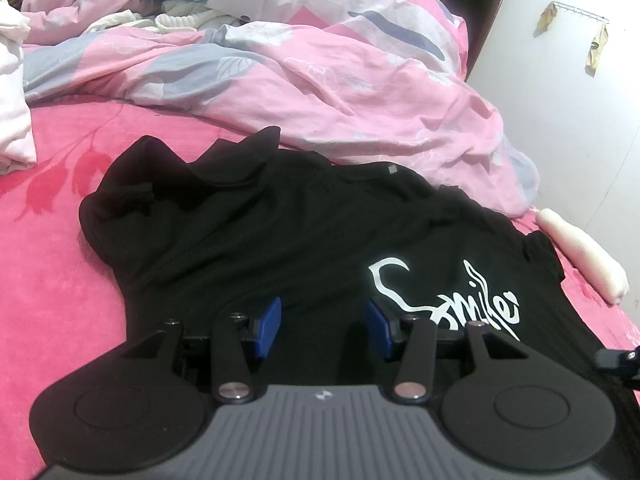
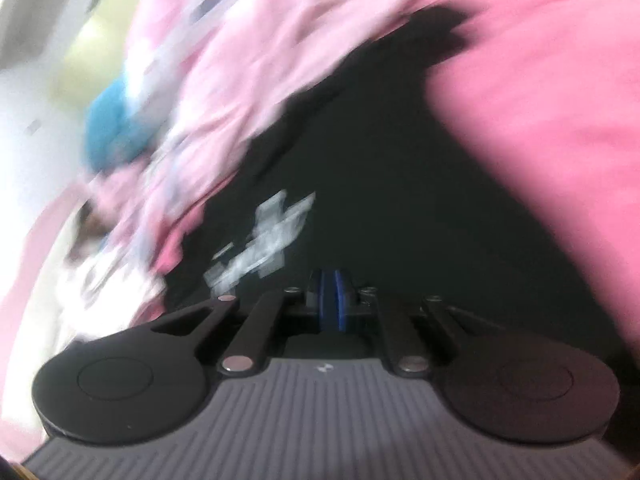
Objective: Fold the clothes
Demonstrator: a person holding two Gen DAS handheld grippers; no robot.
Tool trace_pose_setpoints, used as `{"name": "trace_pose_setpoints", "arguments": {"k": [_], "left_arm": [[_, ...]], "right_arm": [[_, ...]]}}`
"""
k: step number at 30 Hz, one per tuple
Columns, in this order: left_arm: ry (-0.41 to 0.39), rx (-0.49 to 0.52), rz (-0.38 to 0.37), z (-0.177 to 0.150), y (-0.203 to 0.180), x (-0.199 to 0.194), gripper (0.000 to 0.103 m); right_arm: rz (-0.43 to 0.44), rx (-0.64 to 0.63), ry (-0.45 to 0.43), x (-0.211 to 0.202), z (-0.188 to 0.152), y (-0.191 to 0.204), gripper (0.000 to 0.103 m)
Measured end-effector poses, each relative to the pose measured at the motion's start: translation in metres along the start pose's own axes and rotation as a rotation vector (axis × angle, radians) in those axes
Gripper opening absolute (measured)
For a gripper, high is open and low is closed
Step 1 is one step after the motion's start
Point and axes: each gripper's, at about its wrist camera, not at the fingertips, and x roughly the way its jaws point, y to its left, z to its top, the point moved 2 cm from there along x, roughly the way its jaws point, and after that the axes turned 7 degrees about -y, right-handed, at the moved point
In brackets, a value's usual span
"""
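A black T-shirt with a white "Smile" print lies crumpled on the pink bed sheet. My left gripper hovers over its near edge, open, with only the shirt's flat cloth showing under the gap between the blue pads. The right wrist view is heavily blurred and tilted. In it my right gripper has its blue pads together, shut, just above the black T-shirt beside the smeared white print. The blur hides whether any cloth is pinched between those pads.
A rumpled pink floral duvet is heaped behind the shirt. White cloth sits at the left edge and a white roll at the right. A white wall with a hook rack rises on the right.
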Motion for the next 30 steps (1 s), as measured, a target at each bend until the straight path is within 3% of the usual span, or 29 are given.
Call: {"name": "trace_pose_setpoints", "arguments": {"k": [3, 6, 9, 13, 17, 20, 22, 25, 28, 30], "left_arm": [[0.002, 0.005, 0.004, 0.000, 0.000, 0.001, 0.049], [0.002, 0.005, 0.004, 0.000, 0.000, 0.001, 0.049], [0.000, -0.005, -0.004, 0.000, 0.001, 0.000, 0.049], [-0.003, -0.026, -0.016, 0.000, 0.004, 0.000, 0.049], [-0.003, -0.028, -0.017, 0.000, 0.005, 0.000, 0.049], [-0.002, -0.022, -0.013, 0.000, 0.004, 0.000, 0.049], [-0.002, -0.020, -0.011, 0.000, 0.003, 0.000, 0.049], [-0.002, -0.020, -0.012, 0.000, 0.003, 0.000, 0.049], [-0.002, -0.027, -0.016, 0.000, 0.004, 0.000, 0.049], [-0.003, -0.034, -0.021, 0.000, 0.005, 0.000, 0.049]], "right_arm": [[0.095, -0.094, 0.141, 0.067, -0.022, 0.045, 0.006], [0.060, -0.181, 0.175, 0.099, -0.028, 0.060, 0.000], [-0.029, -0.194, 0.082, 0.072, -0.001, 0.033, 0.000], [-0.231, -0.104, -0.108, 0.002, 0.048, -0.036, 0.000], [-0.318, -0.066, -0.206, -0.033, 0.065, -0.047, 0.005], [-0.197, -0.082, -0.149, 0.003, 0.058, -0.016, 0.006], [-0.111, -0.121, -0.065, 0.035, 0.051, 0.004, 0.006], [-0.057, -0.134, 0.045, 0.077, 0.043, 0.018, 0.003], [-0.084, -0.031, -0.007, 0.074, 0.070, -0.020, 0.000], [-0.139, 0.033, -0.093, 0.053, 0.099, -0.052, 0.000]]}}
